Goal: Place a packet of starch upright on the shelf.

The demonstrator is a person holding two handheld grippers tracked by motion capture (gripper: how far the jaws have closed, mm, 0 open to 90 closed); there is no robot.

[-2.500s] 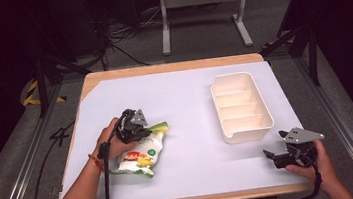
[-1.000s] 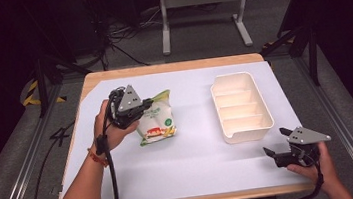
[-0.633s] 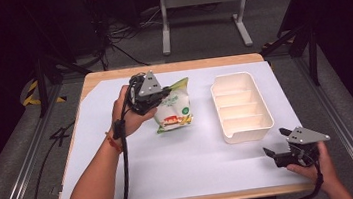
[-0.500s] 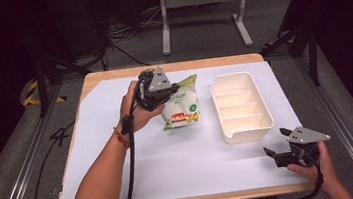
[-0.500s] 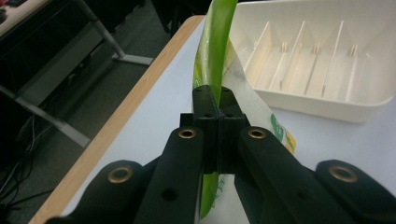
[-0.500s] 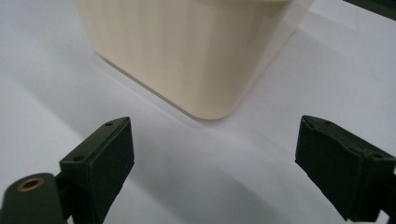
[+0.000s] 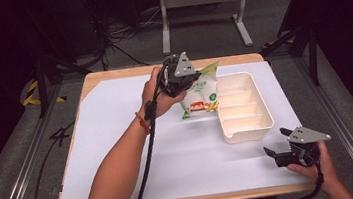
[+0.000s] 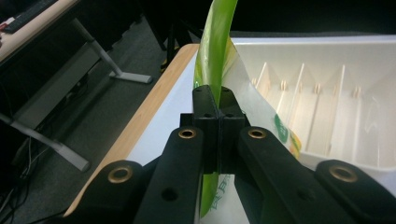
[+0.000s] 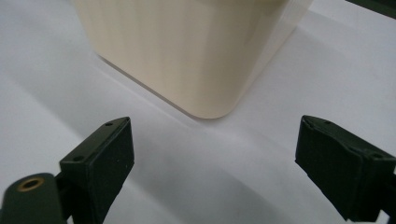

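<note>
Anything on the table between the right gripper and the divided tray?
Nothing. In the right gripper view, bare white table cover runs from the open right gripper to the divided tray. The high view agrees; the snack bag hangs from the left gripper.

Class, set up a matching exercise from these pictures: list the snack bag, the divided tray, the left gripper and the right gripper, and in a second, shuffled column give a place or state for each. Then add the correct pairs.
Things:
1. snack bag
2. divided tray
3. left gripper
4. right gripper

Places or states:
A. jaws wide apart, nothing between them, near the table's front edge
B. cream, standing on the white sheet, compartments bare
C. hanging in the air beside the tray's left wall
D. jaws closed on a green bag edge

Pairs: 1-C, 2-B, 3-D, 4-A
</note>
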